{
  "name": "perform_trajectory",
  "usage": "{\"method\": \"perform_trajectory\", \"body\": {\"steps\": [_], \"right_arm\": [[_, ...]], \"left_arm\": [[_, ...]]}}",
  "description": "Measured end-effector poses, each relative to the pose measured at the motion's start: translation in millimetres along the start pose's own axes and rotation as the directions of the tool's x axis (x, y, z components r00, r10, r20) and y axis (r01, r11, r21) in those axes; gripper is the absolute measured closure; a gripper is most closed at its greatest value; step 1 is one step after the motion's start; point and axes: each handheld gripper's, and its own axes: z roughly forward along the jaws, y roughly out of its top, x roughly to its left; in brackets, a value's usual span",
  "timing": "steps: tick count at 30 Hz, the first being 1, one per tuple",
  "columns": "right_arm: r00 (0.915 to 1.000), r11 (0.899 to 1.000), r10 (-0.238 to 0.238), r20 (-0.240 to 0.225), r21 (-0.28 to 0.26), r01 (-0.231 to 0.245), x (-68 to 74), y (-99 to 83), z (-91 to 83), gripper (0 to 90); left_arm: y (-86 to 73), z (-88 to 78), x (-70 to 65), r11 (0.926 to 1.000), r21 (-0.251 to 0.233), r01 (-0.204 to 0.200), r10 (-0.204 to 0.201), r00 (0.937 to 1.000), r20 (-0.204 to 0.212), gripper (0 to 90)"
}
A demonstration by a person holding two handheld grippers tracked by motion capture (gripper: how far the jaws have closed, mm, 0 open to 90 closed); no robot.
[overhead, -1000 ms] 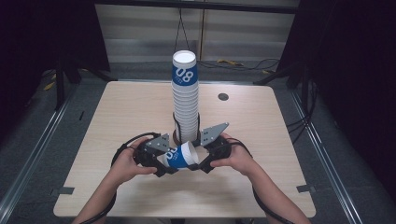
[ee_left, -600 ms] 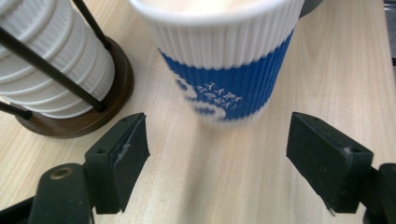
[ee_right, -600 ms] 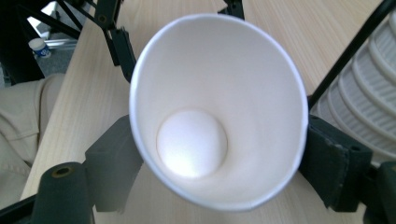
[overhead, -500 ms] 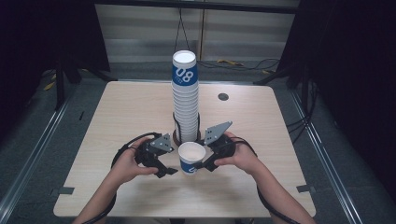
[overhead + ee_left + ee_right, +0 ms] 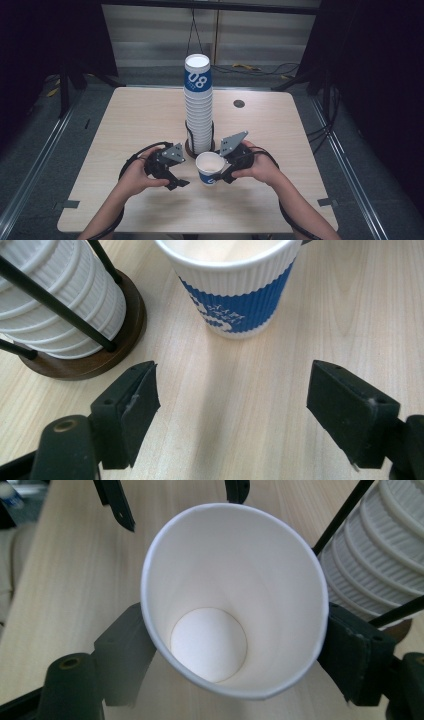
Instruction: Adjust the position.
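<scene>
moved: left hand-held gripper (image 5: 172,176) let go, jaws just opened, now apart
right hand-held gripper (image 5: 223,170): clamped on paper cup (image 5: 209,168), upright on tabletop (image 5: 140,120)

Overhead light falls evenly on the pale worktop (image 5: 150,125) in the high view while the surrounding room sinks into near-black. Soft shadows pool beneath hands and cup (image 5: 210,169). The gripper views are bright, their nearest edges perhaps slightly soft.

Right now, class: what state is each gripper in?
Left gripper: open, holding nothing.
Right gripper: shut on the blue-and-white ribbed paper cup.
</scene>
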Motion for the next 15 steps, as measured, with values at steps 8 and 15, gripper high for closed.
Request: {"method": "perform_trajectory", "body": {"steps": [8, 15], "right_arm": [[0.9977, 0.996, -0.053, 0.043, 0.069, 0.050, 3.0, -2.4, 2.2, 20.2], [0.9960, 0.994, -0.071, 0.055, 0.090, 0.066, 4.8, -2.8, 0.6, 18.9]], "left_arm": [[-1.1, -0.2, 0.3, 1.0000, 0.003, 0.002, -0.002, 1.0000, -0.009, 20.6], [-0.9, -0.4, 1.0, 0.9999, 0.004, 0.011, -0.011, 0.9999, -0.008, 20.6]]}}
